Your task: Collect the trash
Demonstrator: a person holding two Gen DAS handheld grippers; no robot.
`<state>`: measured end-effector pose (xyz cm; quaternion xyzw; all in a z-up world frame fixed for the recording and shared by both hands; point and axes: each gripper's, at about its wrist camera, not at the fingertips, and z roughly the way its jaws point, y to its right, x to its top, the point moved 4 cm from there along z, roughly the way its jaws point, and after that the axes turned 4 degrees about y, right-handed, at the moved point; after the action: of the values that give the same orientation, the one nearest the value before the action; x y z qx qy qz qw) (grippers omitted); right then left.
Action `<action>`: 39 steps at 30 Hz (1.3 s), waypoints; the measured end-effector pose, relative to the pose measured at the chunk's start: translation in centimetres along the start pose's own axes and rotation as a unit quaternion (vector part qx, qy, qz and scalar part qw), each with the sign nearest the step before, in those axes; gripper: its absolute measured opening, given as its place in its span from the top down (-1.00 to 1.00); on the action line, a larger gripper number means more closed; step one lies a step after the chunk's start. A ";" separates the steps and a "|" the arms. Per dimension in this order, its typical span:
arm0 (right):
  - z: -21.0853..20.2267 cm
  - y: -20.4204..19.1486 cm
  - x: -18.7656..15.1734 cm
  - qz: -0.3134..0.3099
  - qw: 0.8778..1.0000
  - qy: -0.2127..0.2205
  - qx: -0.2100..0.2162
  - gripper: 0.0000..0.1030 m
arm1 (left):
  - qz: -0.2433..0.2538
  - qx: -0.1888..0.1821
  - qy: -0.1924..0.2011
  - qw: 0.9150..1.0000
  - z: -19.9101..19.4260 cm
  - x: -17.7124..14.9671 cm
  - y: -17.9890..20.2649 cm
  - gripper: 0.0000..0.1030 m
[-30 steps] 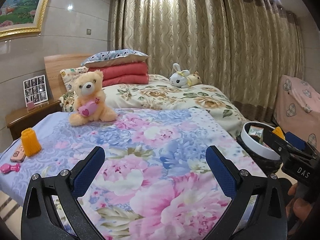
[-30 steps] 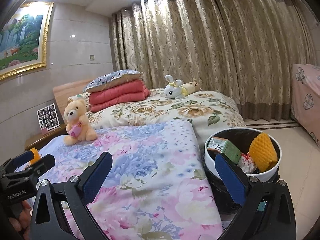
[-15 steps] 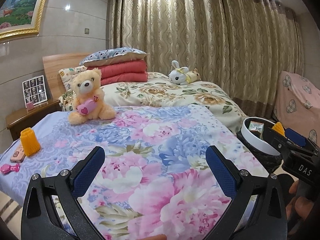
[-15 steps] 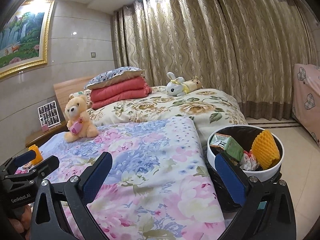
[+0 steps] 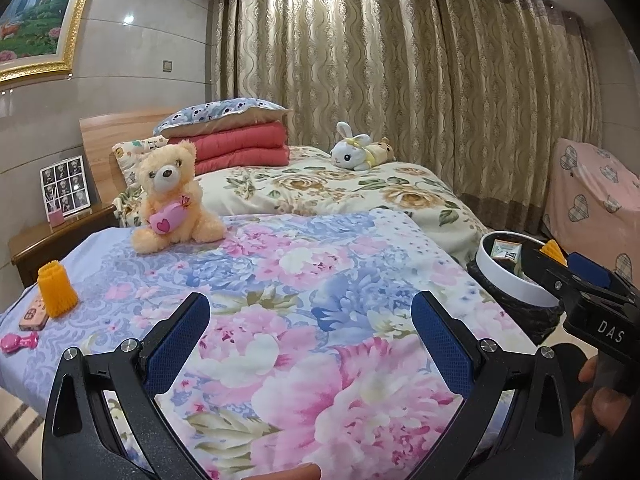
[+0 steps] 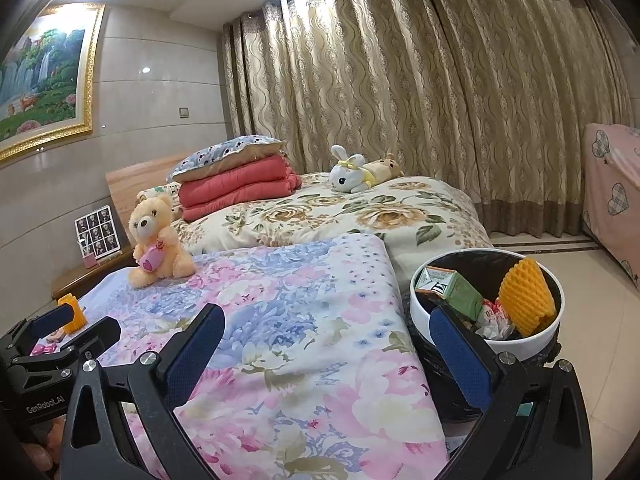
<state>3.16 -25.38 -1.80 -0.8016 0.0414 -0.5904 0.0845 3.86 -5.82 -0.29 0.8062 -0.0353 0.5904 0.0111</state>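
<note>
A white-rimmed trash bin point(image 6: 424, 312) lined with a black bag stands on the floor at the bed's right side; it also shows in the left wrist view point(image 5: 516, 286). It holds a green carton point(image 6: 452, 290), crumpled wrappers and a yellow foam net point(image 6: 524, 300). Another yellow foam net point(image 5: 56, 290) stands on the bed's left edge, by a pink phone-like item point(image 5: 34, 314) and a small pink toy point(image 5: 18, 342). My left gripper point(image 5: 310, 332) is open and empty over the floral blanket. My right gripper point(image 6: 326, 340) is open and empty, between the bed and the bin.
A peach teddy bear point(image 5: 172, 200) sits on the floral blanket point(image 5: 304, 280). Folded red quilts and a pillow point(image 5: 236, 140) and a plush rabbit point(image 5: 358, 154) lie farther back. A wooden nightstand point(image 5: 56, 236) stands left. A pink covered chair point(image 5: 596, 196) stands right. Curtains hang behind.
Both grippers have drifted slightly back and up from the bed; the view shifted a little. Both stay open and empty.
</note>
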 end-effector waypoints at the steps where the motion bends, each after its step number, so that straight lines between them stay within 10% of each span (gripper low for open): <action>1: 0.0 0.0 0.0 0.001 1.000 0.000 0.000 -1.00 | 0.002 0.000 -0.001 1.000 0.0 0.0 0.1 -1.00; 39: -0.4 0.2 0.1 0.006 1.000 0.000 -0.002 -1.00 | 0.007 -0.005 0.000 1.000 -0.2 0.0 0.8 -1.00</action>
<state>2.85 -25.66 -1.66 -0.8013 0.0476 -0.5900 0.0870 3.61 -6.60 -0.21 0.8058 -0.0444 0.5904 0.0112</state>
